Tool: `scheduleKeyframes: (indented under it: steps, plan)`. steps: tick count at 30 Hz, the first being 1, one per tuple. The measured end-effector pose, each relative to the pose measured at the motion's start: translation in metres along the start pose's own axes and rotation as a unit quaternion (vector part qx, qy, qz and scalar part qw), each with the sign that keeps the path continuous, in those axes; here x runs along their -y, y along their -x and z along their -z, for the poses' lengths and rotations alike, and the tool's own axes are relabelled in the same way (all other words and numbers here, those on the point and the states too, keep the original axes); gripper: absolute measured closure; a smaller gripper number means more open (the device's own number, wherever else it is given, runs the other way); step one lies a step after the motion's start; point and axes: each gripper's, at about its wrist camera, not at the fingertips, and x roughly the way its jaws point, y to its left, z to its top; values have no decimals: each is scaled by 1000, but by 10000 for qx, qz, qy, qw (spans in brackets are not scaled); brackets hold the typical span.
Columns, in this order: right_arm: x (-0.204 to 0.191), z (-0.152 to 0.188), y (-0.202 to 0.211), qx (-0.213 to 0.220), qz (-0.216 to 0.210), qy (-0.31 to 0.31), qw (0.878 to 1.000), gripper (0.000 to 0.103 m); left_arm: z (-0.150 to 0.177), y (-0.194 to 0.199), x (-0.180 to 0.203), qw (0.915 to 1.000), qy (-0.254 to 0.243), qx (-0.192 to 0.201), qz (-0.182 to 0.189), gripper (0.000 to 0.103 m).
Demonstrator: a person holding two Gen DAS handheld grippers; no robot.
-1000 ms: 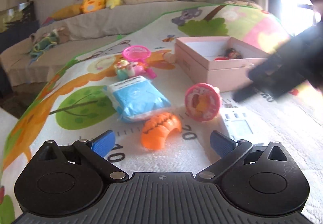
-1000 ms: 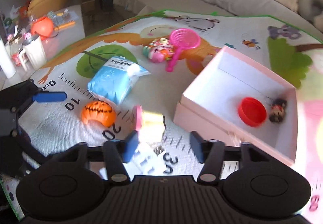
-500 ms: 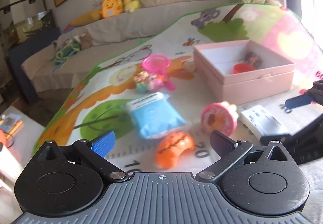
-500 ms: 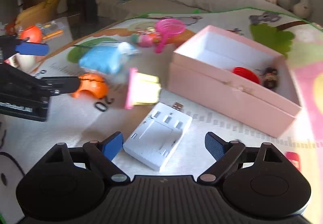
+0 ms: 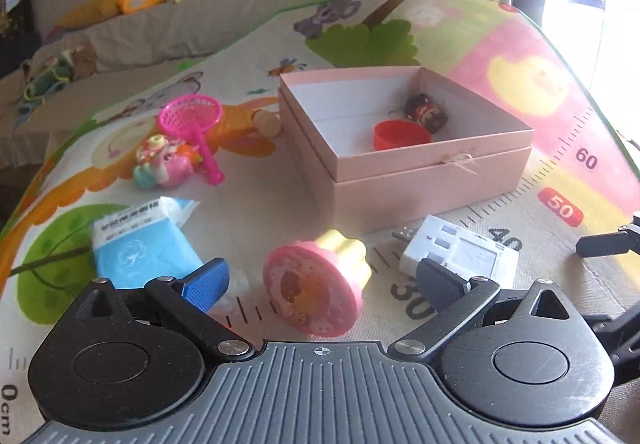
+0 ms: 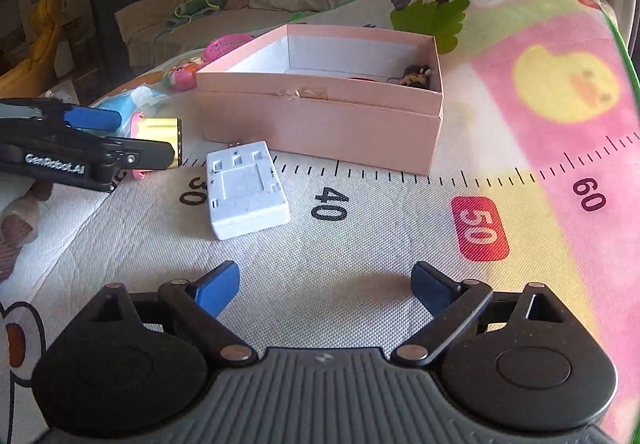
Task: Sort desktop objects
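We are holding the left gripper (image 5: 322, 280) wide open around the pink-and-yellow toy (image 5: 318, 286) at lower centre, its pads not touching it. Our right gripper (image 6: 324, 286) has just been opening and is gaping over bare mat (image 6: 400, 228) (printed 30, 40, 50, 60). The white charger (image 6: 246, 189) is lying left of centre, before the pink box (image 6: 320, 115); "GenRobot.AI" is showing at left.
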Motion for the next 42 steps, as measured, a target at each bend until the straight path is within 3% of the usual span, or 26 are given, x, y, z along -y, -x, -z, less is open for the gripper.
scheduleKeyframes:
  steps: [2,4,9,11,15,21,31,36,42]
  plan:
    - [0,1,-1,5,-74,0,10000,0,1,-9,-4,9996,55,-199,177,1]
    - [-1,0,-2,-24,-137,32,9999,0,3,-15,-6,9987,105,-366,329,14]
    - [-4,0,-4,-48,-109,99,9999,0,4,-6,-8,9990,114,-376,226,43]
    - [-3,0,-4,-56,-127,69,9999,0,3,5,-5,9991,25,-392,152,43]
    - [-3,-1,-4,-60,-123,62,9999,0,7,38,11,9978,-609,-264,-48,43]
    - [-4,0,-4,-51,-113,96,9999,0,18,72,38,9886,-1475,-281,81,43]
    - [-4,0,-4,-48,-111,97,9999,0,32,76,45,9910,-1286,-260,257,41]
    - [-4,0,-4,-48,-110,96,9999,0,40,85,35,9934,-1110,-219,174,19]
    - [-5,0,-3,-45,-90,100,9999,0,52,92,18,9967,-732,-335,-10,15]
